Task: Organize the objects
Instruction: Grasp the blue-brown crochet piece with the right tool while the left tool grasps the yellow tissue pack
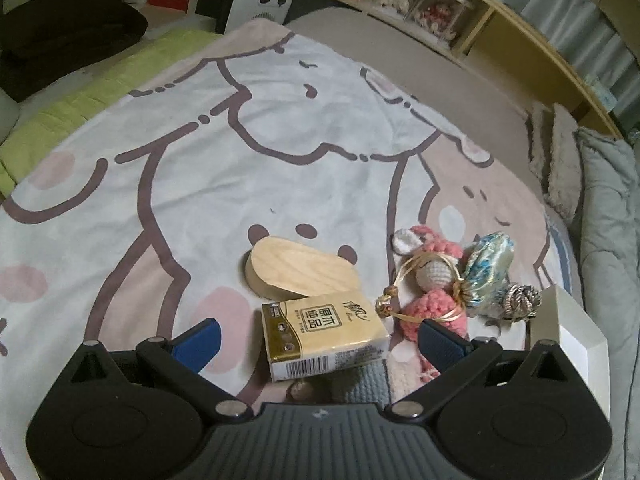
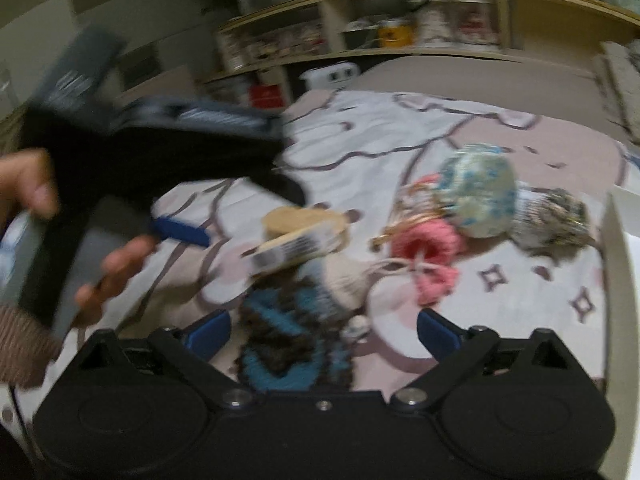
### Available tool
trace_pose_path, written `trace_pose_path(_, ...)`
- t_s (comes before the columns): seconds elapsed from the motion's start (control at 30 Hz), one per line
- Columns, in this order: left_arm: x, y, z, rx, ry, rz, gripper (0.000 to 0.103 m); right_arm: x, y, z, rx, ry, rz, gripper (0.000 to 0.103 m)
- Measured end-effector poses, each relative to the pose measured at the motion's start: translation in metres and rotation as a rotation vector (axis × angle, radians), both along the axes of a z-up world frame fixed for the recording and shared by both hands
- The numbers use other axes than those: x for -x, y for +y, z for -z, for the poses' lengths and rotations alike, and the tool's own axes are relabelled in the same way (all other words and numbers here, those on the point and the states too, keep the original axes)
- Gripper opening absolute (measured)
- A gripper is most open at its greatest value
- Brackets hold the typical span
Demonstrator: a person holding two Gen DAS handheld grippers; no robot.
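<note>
A yellow tissue pack lies on the cartoon blanket, leaning on an oval wooden block. My left gripper is open, its blue fingers on either side of the pack, not touching. To the right lie a pink crochet doll, a blue brocade pouch and a grey knotted ball. My right gripper is open over a blue and brown knitted piece. The blurred right wrist view also shows the tissue pack, the doll, the pouch and the left gripper's finger.
A white box stands at the right edge of the blanket; it also shows in the right wrist view. Wooden shelves with jars run behind the bed. A green cover and a dark cushion lie at far left.
</note>
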State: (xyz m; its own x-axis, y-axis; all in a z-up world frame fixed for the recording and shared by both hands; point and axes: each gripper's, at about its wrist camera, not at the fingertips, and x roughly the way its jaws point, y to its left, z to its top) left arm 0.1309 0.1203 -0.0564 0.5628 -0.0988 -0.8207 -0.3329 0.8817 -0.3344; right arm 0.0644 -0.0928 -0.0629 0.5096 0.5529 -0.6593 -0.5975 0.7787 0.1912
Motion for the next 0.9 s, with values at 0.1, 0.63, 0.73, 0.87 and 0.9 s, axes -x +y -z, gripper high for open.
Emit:
trace_pose_path(0.1, -0.004, -0.001, 0.003, 0.007, 0.019, 0.02, 0.103, -0.002, 0.01, 0.009, 0.031, -0.003, -0.025, 0.089)
trace_pose_path(0.63, -0.017, -0.005, 0.021, 0.051, 0.07, -0.013, 0.093, 0.004, -0.018, -0.008, -0.036, 0.088, -0.019, 0.038)
trace_pose_path(0.73, -0.018, -0.006, 0.029, 0.071, 0.094, -0.009, 0.077, 0.002, -0.03, -0.013, -0.037, 0.094, 0.033, 0.038)
trace_pose_path(0.87, -0.015, -0.006, 0.028, 0.073, 0.081, -0.019, 0.076, -0.001, -0.045, -0.014, -0.031, 0.113, 0.094, 0.038)
trace_pose_path(0.9, -0.014, -0.008, 0.027, 0.063, 0.078, -0.016, 0.076, -0.003, -0.048, -0.013, -0.031, 0.116, 0.104, 0.038)
